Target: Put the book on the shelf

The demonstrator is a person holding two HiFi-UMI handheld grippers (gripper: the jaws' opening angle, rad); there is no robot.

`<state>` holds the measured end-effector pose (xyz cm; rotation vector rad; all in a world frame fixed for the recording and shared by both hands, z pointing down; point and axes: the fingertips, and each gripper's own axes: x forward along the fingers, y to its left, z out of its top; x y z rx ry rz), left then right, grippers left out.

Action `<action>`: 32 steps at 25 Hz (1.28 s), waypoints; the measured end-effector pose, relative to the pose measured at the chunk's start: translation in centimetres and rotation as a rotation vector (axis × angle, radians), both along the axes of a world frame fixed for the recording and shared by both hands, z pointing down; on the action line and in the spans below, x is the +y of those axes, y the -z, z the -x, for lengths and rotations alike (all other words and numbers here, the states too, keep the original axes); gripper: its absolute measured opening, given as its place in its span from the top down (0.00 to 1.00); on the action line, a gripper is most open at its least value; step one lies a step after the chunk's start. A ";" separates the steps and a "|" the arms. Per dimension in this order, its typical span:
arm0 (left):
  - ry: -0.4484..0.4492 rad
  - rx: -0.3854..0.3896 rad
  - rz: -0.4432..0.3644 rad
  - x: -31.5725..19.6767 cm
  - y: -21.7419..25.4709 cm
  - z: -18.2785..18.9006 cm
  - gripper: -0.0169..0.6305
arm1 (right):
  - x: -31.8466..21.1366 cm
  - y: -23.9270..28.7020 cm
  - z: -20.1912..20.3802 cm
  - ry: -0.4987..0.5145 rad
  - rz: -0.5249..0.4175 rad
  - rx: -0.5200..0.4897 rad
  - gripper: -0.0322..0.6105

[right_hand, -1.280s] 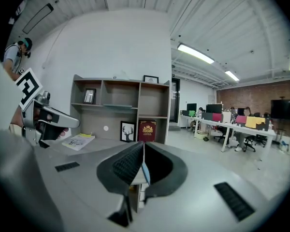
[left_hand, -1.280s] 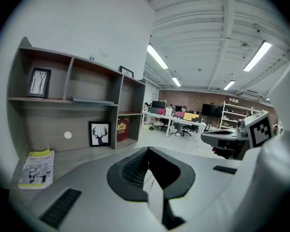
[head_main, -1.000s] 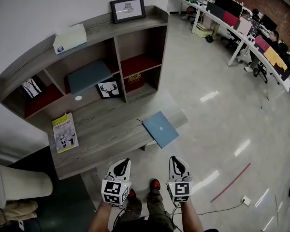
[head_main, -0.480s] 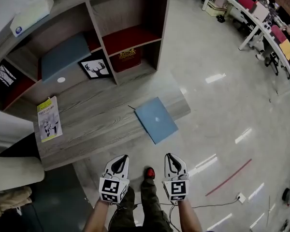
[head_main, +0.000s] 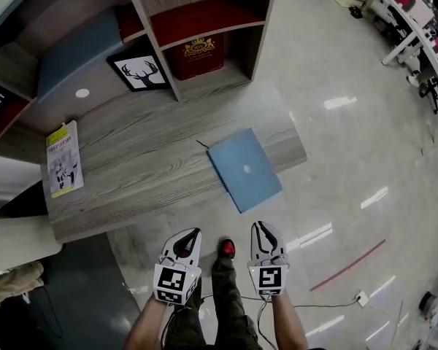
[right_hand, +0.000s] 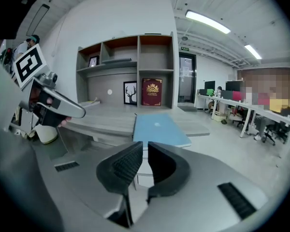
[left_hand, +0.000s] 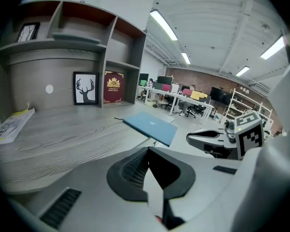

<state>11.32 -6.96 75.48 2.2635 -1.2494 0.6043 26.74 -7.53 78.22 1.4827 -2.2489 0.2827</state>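
Note:
A thin blue book (head_main: 244, 168) lies flat on the low grey wooden desk (head_main: 146, 166), its near corner hanging over the front edge. It shows ahead of both grippers, in the left gripper view (left_hand: 152, 127) and the right gripper view (right_hand: 157, 128). My left gripper (head_main: 186, 240) and right gripper (head_main: 265, 233) hover side by side over the floor, short of the desk and apart from the book. Both are shut with nothing between the pads: left gripper (left_hand: 148, 151), right gripper (right_hand: 145, 146). The shelf unit (head_main: 160, 46) with open compartments rises behind the desk.
A yellow-green magazine (head_main: 62, 159) lies at the desk's left end. A deer picture (head_main: 141, 71) and a red book (head_main: 197, 55) stand in the lower shelf compartments; a blue-grey book (head_main: 77, 49) lies on a shelf board. A pale seat (head_main: 14, 243) stands left; office desks (head_main: 416, 28) far right.
Both grippers have come down, side by side, and the head view has tipped toward the desk, so desk and book loom larger. The blue book has not moved; the jaws stayed shut.

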 end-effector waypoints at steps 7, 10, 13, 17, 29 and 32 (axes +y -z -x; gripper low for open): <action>-0.004 -0.012 0.040 0.9 -2.5 0.4 0.96 | -0.9 -1.9 0.2 0.071 -0.048 0.264 0.62; -0.011 -0.010 0.047 1.1 -3.1 0.3 0.96 | -1.6 -2.6 0.4 0.117 -0.109 0.397 0.55; -0.019 -0.007 0.052 1.4 -3.6 0.0 0.96 | -2.3 -4.0 0.8 0.175 -0.152 0.504 0.52; -0.030 -0.015 0.059 2.0 -4.2 0.0 0.96 | -3.5 -5.3 1.0 0.203 -0.186 0.576 0.49; -0.010 -0.028 0.105 3.3 -5.6 1.2 0.96 | -6.2 -5.5 1.3 0.218 -0.251 0.673 0.48; -0.002 -0.029 0.112 3.5 -5.7 1.4 0.96 | -6.9 -5.3 1.8 0.225 -0.265 0.683 0.48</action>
